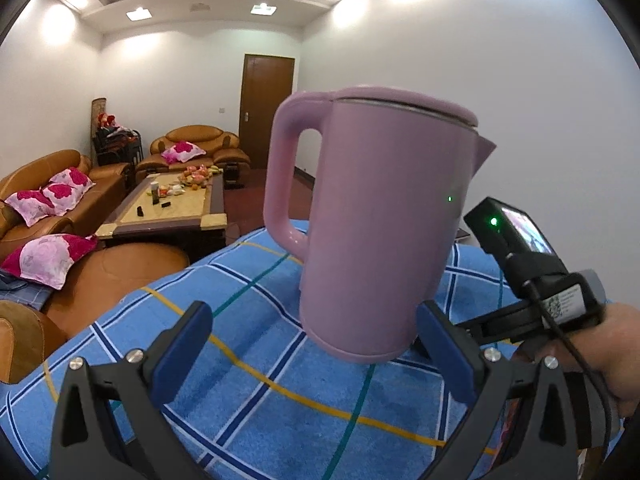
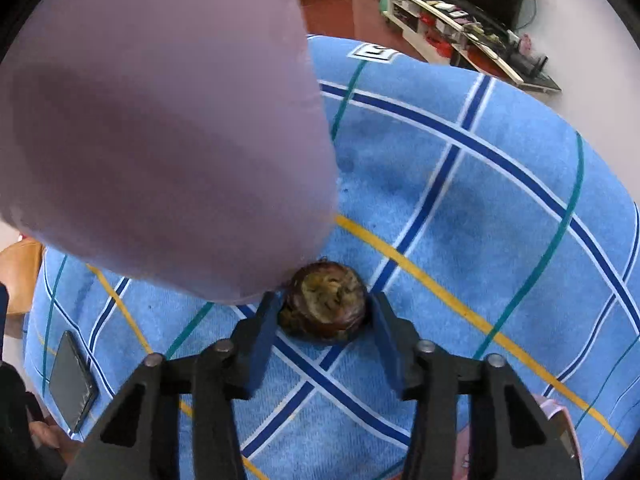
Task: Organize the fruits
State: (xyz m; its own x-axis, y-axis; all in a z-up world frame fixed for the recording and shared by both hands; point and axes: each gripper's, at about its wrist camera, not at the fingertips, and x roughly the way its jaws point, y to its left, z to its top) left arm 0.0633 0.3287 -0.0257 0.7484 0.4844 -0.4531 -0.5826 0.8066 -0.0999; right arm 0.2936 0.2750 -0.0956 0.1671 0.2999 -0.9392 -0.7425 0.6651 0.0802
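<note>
Left wrist view is showing the left gripper [image 1: 316, 344] with its 2 blue-padded fingers [image 1: 182, 354] spreading wide and gripping nothing, hovering over a blue checked cloth [image 1: 260, 420]. A pink kettle [image 1: 376, 216] is standing upright on that cloth, its base sitting just ahead of the open fingers, handle facing left and spout facing right. At the right edge a hand [image 1: 600, 352] is gripping the right gripper's body, whose small screen is glowing green. Far behind, a coffee table [image 1: 168, 216] is carrying a pile of fruits [image 1: 198, 174] between brown sofas [image 1: 60, 192] with pink cushions. Right wrist view is looking steeply down on the right gripper [image 2: 326, 312], whose fingers are bracketing a dark brown, rotten-looking fruit [image 2: 326, 304] lying on the cloth just beside the kettle's base. The left pad is sitting against the fruit's side, while a thin gap is showing at the right pad, so the fruit is not yet being pinched. A dark phone [image 2: 72, 380] is lying flat on the cloth at lower left.
</note>
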